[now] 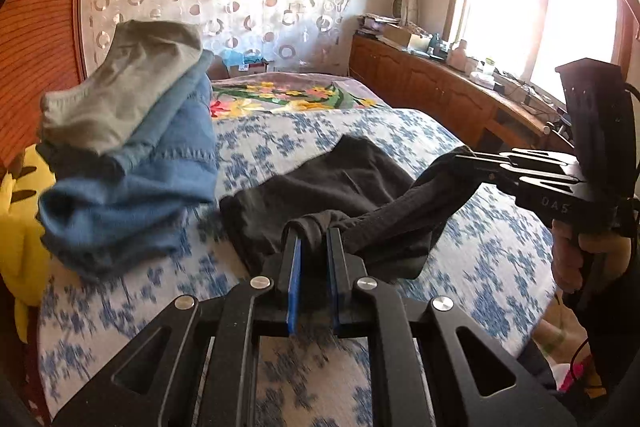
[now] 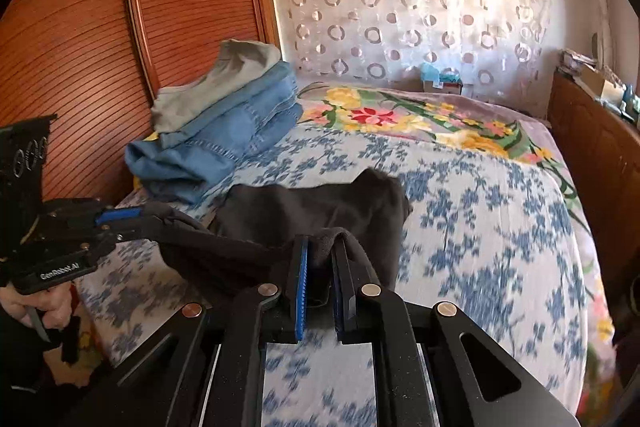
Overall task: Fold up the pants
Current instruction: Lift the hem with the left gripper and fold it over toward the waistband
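Observation:
Black pants (image 1: 340,183) lie partly on the blue-flowered bedspread (image 1: 480,247), their near edge lifted off it. My left gripper (image 1: 314,233) is shut on a bunched fold of that edge, which sits between its blue pads. The right gripper (image 1: 460,157) comes in from the right and pinches the other end of the same edge, so the cloth hangs stretched between the two. In the right wrist view my right gripper (image 2: 322,243) is shut on the pants (image 2: 320,207), and the left gripper (image 2: 150,217) holds them at the left.
A stack of folded blue jeans (image 1: 132,167) with a grey garment (image 1: 120,95) on top sits at the bed's far left, beside a yellow plush toy (image 1: 20,227) and a wooden wardrobe (image 2: 80,47). A floral blanket (image 2: 400,119) covers the far end. Wooden cabinets (image 1: 420,79) run along the right.

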{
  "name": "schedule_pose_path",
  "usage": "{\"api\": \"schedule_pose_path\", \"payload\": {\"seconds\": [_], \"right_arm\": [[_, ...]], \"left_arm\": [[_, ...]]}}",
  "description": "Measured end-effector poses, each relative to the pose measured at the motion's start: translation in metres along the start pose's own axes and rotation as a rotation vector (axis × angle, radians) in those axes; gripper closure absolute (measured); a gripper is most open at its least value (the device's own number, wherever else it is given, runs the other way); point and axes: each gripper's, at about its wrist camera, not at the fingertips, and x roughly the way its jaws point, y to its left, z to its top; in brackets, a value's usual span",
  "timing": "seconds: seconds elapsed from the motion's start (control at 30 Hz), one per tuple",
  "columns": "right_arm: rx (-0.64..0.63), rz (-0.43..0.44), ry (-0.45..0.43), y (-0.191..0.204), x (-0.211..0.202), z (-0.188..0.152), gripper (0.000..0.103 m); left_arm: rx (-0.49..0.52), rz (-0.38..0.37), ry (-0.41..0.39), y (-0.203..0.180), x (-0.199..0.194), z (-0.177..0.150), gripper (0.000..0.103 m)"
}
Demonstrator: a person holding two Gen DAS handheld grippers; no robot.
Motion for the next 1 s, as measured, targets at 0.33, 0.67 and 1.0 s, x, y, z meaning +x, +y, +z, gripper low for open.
{"api": "schedule_pose_path", "payload": {"seconds": [0.33, 0.67, 1.0], "right_arm": [[-0.003, -0.031, 0.002, -0.003, 0.031, 0.023, 0.093], [-0.024, -0.061, 0.042, -0.007, 0.061, 0.031, 0.093], [-0.029, -0.087, 0.058, -0.007, 0.083, 0.042, 0.093]], "left_arm": [[-0.016, 0.021, -0.003, 0.012, 0.015, 0.019, 0.090], [0.000, 0.056, 0.024, 0.015, 0.034, 0.029, 0.090], [0.039, 0.105, 0.047, 0.017, 0.051, 0.041, 0.090]]}}
